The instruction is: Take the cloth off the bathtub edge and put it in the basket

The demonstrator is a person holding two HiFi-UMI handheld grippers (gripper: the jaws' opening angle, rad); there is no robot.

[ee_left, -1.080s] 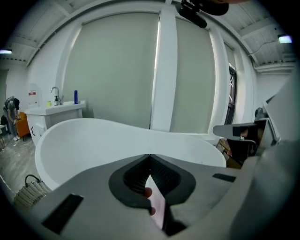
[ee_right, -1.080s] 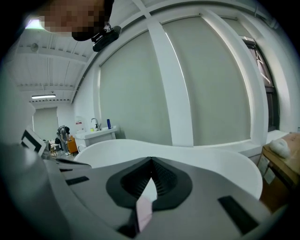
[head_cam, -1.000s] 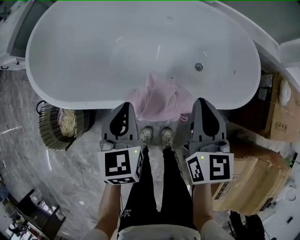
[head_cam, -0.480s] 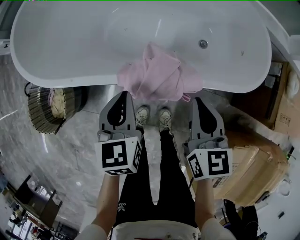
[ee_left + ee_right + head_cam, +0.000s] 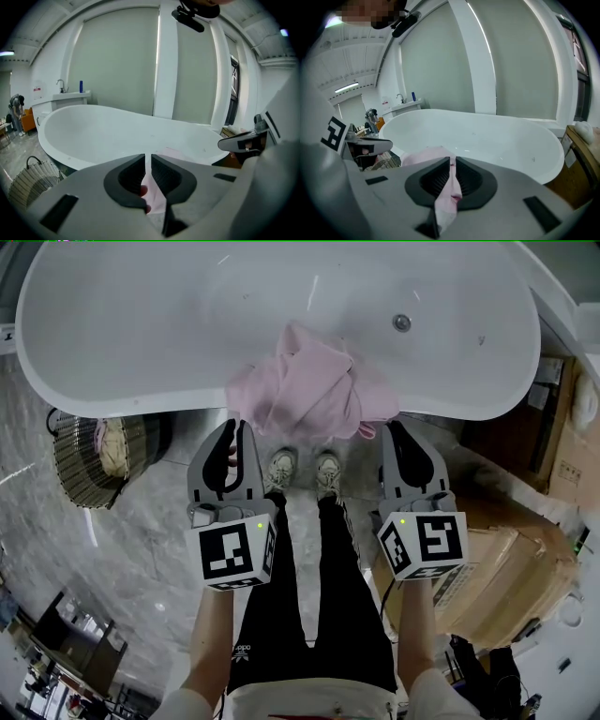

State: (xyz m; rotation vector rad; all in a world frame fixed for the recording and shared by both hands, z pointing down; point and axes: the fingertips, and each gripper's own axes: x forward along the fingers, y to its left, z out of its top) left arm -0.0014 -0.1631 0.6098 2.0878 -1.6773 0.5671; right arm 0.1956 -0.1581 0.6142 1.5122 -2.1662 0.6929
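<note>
Marble floor (image 5: pixel 141 549), white bathtub (image 5: pixel 187 334), wicker basket (image 5: pixel 80 465)

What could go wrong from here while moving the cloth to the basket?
The left gripper and right gripper pinch the pink cloth only at its lower edges, so it may slip when lifted. The basket sits on the floor at the left; the trailing cloth might drag or miss it.
</note>
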